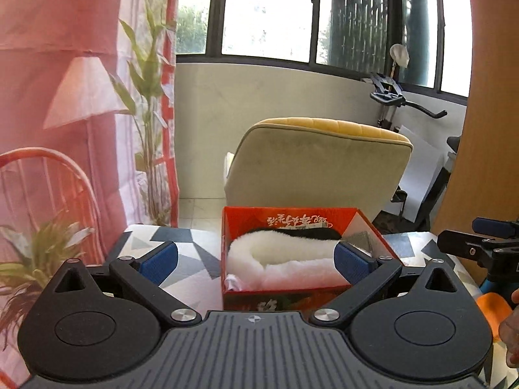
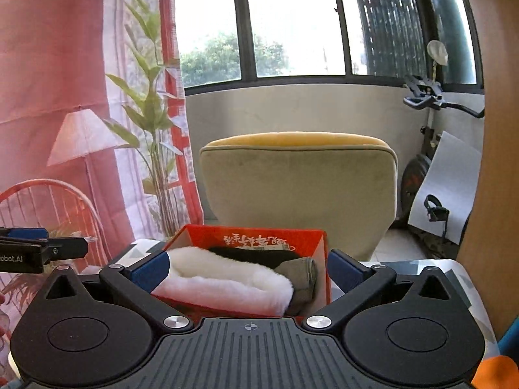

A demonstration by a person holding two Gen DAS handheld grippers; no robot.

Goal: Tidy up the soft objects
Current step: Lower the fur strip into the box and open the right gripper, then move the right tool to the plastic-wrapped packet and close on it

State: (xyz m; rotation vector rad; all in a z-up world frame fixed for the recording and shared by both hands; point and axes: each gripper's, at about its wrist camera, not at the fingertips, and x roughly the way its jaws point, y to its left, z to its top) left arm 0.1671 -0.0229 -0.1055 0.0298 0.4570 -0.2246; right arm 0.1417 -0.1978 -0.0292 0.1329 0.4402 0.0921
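An open red cardboard box [image 1: 285,295] stands on a table with a grey, white and black patterned cover [image 1: 194,259]. Inside lie a white fluffy cloth [image 1: 282,259], a black soft item [image 1: 308,233] and a grey folded piece [image 1: 360,238]. My left gripper [image 1: 256,259] is open, held back from the box, nothing between its blue pads. In the right wrist view the same box [image 2: 253,238] holds the white cloth [image 2: 227,285], the black item [image 2: 253,254] and a grey sock-like piece [image 2: 301,278]. My right gripper [image 2: 248,272] is open and empty too.
A beige and yellow armchair [image 1: 318,168] stands just behind the table. Left are a pink curtain [image 1: 48,64], a tall plant [image 1: 146,81] and a red wire chair [image 1: 48,178]. An exercise bike [image 2: 428,129] and a wooden panel [image 2: 499,162] are on the right.
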